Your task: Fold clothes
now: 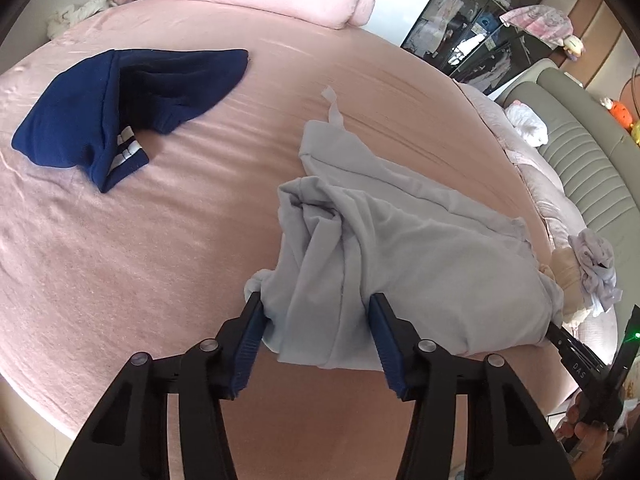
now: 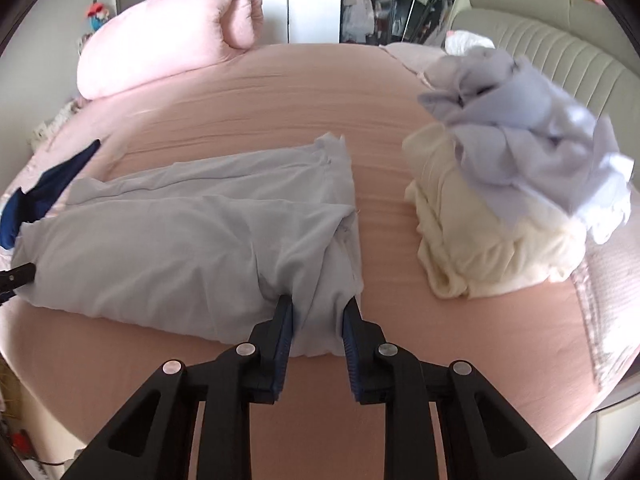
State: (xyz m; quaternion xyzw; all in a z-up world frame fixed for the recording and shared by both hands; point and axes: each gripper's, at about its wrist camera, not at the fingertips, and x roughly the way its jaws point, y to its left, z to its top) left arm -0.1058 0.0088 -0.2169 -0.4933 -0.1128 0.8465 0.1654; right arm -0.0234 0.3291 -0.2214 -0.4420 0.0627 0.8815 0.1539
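A pale grey garment (image 1: pixel 400 240) lies crumpled across the pink bed (image 1: pixel 120 272), stretched sideways between my two grippers. My left gripper (image 1: pixel 316 304) is shut on a thick bunch of its near left end, and fabric fills the gap between the blue pads. In the right wrist view the same grey garment (image 2: pixel 180 240) reaches left, and my right gripper (image 2: pixel 318 308) is shut on a fold at its near right corner. The right gripper's tip (image 1: pixel 568 344) shows at the cloth's far end in the left view. A navy garment (image 1: pixel 100 112) lies loosely folded further left.
A cream folded piece (image 2: pixel 480 248) with a crumpled lavender cloth (image 2: pixel 520 140) on top sits right of the grey garment. A rolled pink duvet (image 2: pixel 168 40) lies at the bed's far side. A grey padded headboard (image 2: pixel 560 40) curves along the right. A hand (image 1: pixel 588 428) holds the right gripper.
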